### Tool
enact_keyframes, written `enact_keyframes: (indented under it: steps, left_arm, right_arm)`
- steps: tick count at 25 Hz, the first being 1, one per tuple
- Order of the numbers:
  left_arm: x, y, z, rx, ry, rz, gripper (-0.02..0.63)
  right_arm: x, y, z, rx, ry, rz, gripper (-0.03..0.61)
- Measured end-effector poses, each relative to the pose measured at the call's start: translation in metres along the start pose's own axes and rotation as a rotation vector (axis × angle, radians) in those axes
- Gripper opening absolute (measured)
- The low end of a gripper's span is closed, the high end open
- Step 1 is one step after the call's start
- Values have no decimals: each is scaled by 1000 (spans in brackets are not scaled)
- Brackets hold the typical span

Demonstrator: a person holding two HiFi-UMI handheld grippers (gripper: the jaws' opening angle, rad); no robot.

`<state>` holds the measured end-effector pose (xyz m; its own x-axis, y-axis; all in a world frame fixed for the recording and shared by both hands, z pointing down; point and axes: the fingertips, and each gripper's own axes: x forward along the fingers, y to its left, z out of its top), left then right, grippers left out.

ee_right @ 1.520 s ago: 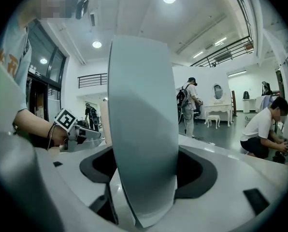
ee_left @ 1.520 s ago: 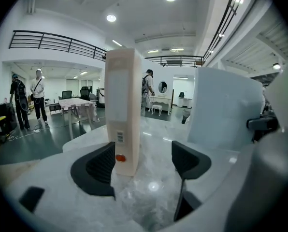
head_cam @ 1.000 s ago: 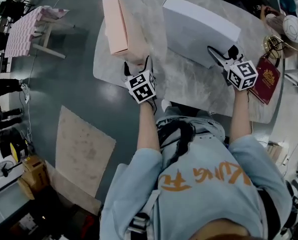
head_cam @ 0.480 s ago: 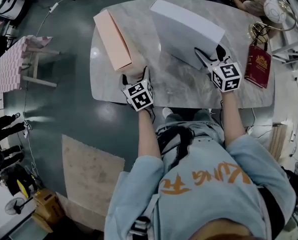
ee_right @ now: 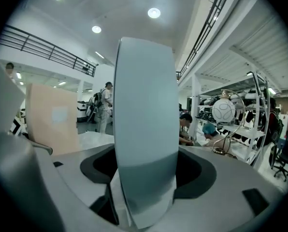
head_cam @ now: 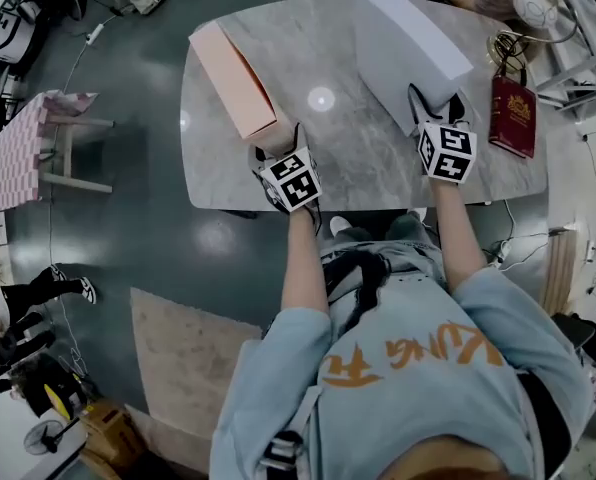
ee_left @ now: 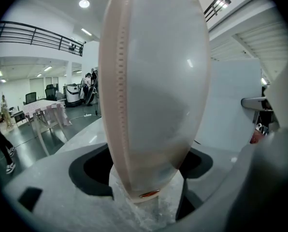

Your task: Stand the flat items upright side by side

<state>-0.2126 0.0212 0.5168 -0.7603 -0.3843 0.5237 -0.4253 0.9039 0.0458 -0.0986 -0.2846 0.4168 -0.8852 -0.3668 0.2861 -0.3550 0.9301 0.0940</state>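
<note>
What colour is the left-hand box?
The box is pale pink; the head view shows it best.

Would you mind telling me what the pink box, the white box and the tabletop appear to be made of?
The pink box: likely matte cardboard, with flat panels and a dotted seam along one edge. The white box: probably smooth card, crisp edges. The tabletop: marble-look stone or laminate, grey veining, glossy lamp reflection.

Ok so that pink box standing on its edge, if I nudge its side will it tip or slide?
Probably tips: the pink box stands tall on a narrow edge on the table, so a sideways nudge high up could topple it. Its faces look flat and straight, so it is likely stiff. The table looks smooth, so a low push may slide it.
</note>
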Motion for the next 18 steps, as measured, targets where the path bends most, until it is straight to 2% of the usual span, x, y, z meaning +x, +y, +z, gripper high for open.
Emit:
enact_keyframes:
  steps: [3,8,18]
  left_arm:
    - [-1,-1,2,2,-6,-5,397]
    - [-4,-3,4,6,-20,-43,376]
    - [-9,-47,3,55,-44,-210,373]
  right_arm:
    - [-4,0,-5,50,2,-39,337]
    - [-6,11,-15,78,39,-31,342]
    - [-6,30,-24,166,98,1,342]
